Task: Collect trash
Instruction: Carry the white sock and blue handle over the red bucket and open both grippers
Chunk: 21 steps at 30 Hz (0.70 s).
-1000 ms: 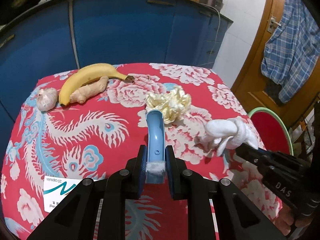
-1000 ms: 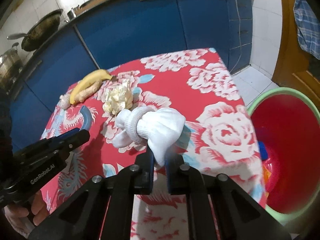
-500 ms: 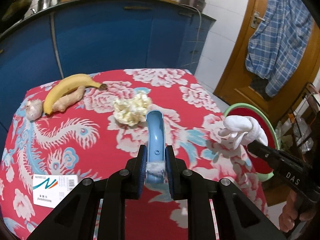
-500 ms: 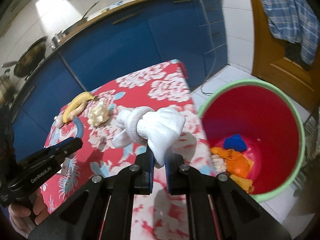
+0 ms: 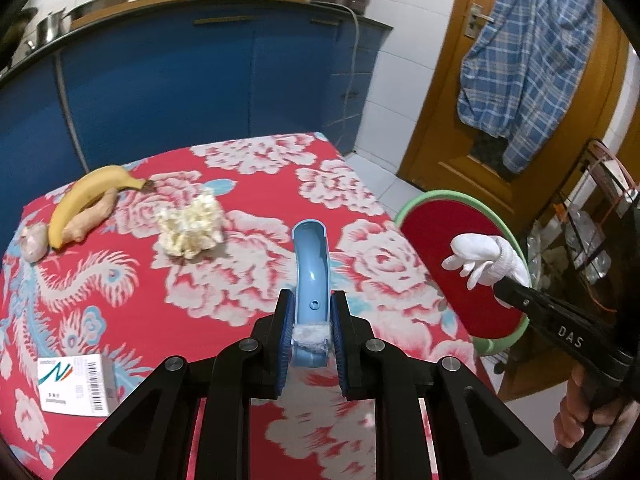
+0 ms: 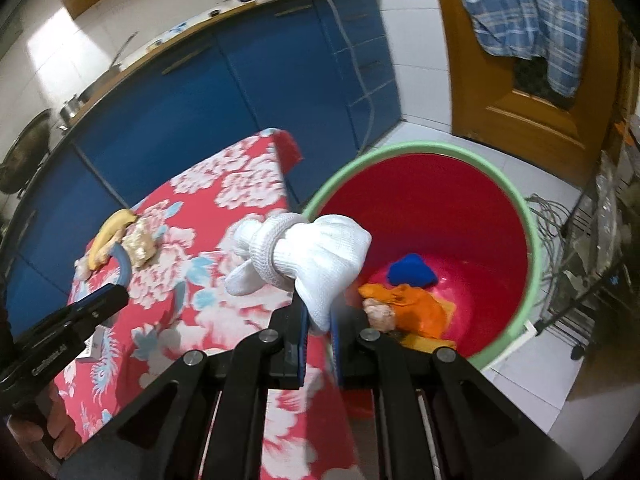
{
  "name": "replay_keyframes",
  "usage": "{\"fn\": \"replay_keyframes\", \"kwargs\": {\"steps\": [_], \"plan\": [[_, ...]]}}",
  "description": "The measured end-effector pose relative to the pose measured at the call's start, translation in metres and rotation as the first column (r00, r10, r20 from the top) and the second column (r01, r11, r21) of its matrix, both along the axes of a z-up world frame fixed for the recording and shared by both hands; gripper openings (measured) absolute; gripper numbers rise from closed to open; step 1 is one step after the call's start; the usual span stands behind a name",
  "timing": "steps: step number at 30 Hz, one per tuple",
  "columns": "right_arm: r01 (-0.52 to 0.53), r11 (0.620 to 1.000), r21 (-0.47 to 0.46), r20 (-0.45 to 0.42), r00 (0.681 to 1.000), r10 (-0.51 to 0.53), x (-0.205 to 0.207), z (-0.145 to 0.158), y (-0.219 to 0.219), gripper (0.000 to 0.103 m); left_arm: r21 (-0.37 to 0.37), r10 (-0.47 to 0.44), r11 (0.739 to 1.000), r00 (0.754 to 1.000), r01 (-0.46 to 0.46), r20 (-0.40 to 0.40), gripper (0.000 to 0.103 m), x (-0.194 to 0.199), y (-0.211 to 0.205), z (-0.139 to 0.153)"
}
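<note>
My right gripper (image 6: 318, 326) is shut on a white rolled glove (image 6: 308, 258) and holds it in the air at the table's right edge, by the rim of the red bin (image 6: 440, 216) with a green rim. The glove (image 5: 484, 258) shows over the bin (image 5: 452, 280) in the left wrist view too. My left gripper (image 5: 310, 322) is shut on a curved blue plastic piece (image 5: 310, 264) above the red flowered tablecloth (image 5: 260, 184). A crumpled pale paper wad (image 5: 190, 226) lies on the table ahead of it.
A banana (image 5: 84, 200), a ginger root (image 5: 94, 216) and a garlic bulb (image 5: 34, 236) lie at the table's far left. A white box (image 5: 76, 384) lies at the near left. The bin holds blue (image 6: 412, 276) and orange (image 6: 412, 306) trash. Blue cabinets stand behind, a wooden door at right.
Both grippers have swung right with their loads. The right gripper carried the glove from over the table to the bin's rim. The left gripper moved toward the table's right side.
</note>
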State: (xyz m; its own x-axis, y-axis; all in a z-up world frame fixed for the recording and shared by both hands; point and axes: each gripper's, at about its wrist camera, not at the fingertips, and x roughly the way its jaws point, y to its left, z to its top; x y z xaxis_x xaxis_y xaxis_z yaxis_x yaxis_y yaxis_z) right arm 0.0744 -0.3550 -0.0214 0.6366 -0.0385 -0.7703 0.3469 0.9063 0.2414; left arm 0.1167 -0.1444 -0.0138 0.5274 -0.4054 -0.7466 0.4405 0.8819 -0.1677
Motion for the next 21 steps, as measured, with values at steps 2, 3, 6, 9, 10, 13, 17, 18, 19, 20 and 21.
{"fn": "replay_keyframes", "kwargs": {"steps": [2,3,6,9,10,13,17,18,19,20,21], "plan": [[0.025,1.0,0.003,-0.009,1.0,-0.025,-0.003,-0.002,-0.008,0.013,0.0,-0.013,1.0,1.0,0.013,-0.003,0.019,-0.001,-0.006,0.0],[0.034,0.999,0.005,-0.01,0.999,-0.034,-0.005,-0.003,-0.011,0.013,0.001,-0.021,1.0,1.0,0.021,-0.003,0.019,-0.002,-0.01,0.0],[0.06,0.998,0.007,-0.01,0.998,-0.06,-0.011,-0.004,-0.02,0.013,0.002,-0.039,0.999,0.999,0.039,-0.003,0.019,-0.003,-0.019,0.0],[0.088,0.996,-0.003,-0.008,0.996,-0.088,-0.017,-0.004,-0.028,0.015,0.003,-0.061,0.998,0.998,0.061,-0.004,0.019,-0.005,-0.03,0.0],[0.1,0.995,-0.005,-0.008,0.995,-0.1,-0.019,-0.004,-0.031,0.016,0.003,-0.068,0.998,0.998,0.068,-0.004,0.019,-0.005,-0.033,0.0],[0.13,0.992,-0.004,-0.008,0.992,-0.13,-0.025,-0.004,-0.042,0.017,0.009,-0.087,0.996,0.996,0.087,-0.006,0.019,-0.007,-0.044,-0.002],[0.165,0.986,0.007,-0.012,0.986,-0.165,-0.032,-0.006,-0.056,0.021,0.008,-0.119,0.993,0.993,0.119,-0.013,0.019,-0.01,-0.06,-0.004],[0.172,0.985,0.009,-0.012,0.985,-0.172,-0.034,-0.006,-0.059,0.024,0.009,-0.13,0.991,0.991,0.131,-0.012,0.019,-0.011,-0.065,-0.004],[0.179,0.984,0.01,-0.01,0.984,-0.179,-0.037,-0.006,-0.062,0.027,0.012,-0.138,0.99,0.99,0.138,-0.011,0.019,-0.012,-0.069,-0.005],[0.184,0.983,0.011,-0.007,0.983,-0.184,-0.038,-0.007,-0.064,0.03,0.015,-0.146,0.989,0.989,0.146,-0.01,0.019,-0.013,-0.073,-0.005],[0.189,0.982,0.011,-0.004,0.982,-0.189,-0.04,-0.006,-0.066,0.03,0.019,-0.157,0.987,0.988,0.157,-0.009,0.019,-0.014,-0.079,-0.005]]}}
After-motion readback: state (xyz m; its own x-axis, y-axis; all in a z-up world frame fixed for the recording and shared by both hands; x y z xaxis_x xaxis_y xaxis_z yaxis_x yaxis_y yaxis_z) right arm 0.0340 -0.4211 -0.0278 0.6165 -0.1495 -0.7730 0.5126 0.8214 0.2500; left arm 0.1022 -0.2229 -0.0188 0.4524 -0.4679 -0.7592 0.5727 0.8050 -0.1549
